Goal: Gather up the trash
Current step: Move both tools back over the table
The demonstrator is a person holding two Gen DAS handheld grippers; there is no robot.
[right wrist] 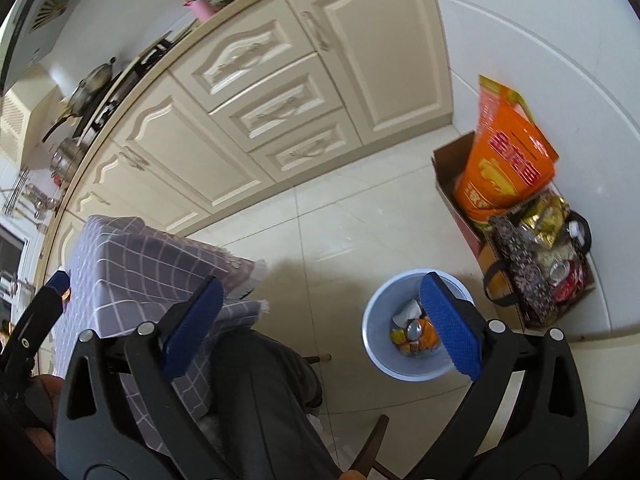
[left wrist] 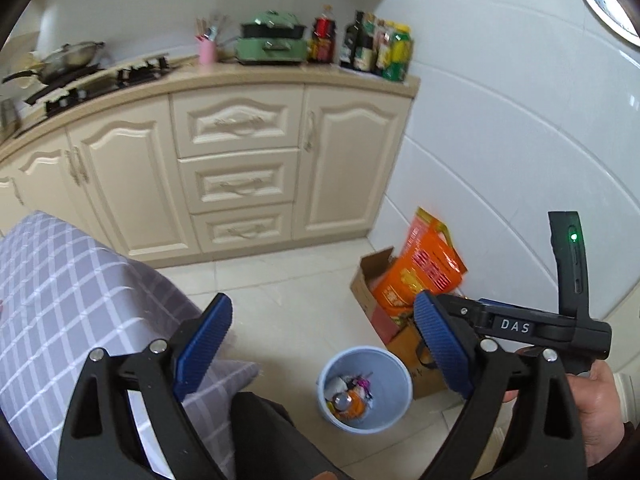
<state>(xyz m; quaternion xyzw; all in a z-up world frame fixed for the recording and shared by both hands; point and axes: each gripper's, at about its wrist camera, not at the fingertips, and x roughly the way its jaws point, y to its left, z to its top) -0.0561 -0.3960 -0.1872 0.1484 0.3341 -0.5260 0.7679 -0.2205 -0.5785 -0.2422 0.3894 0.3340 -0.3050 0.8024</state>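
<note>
Both tongs, left tongs [left wrist: 320,344] and right tongs [right wrist: 316,324], are released and empty. The trash bin [right wrist: 374,344] stands on the floor below, nearer the right tongs.

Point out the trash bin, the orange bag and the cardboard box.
trash bin [right wrist: 374,344]: right wrist view, left inner wall.
orange bag [right wrist: 504,160]: right wrist view, printed front.
cardboard box [left wrist: 364,284]: left wrist view, left outer side.

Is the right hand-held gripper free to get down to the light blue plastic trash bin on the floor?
Probably yes: the right hand-held gripper is open and empty, and nothing lies over the light blue plastic trash bin.
</note>
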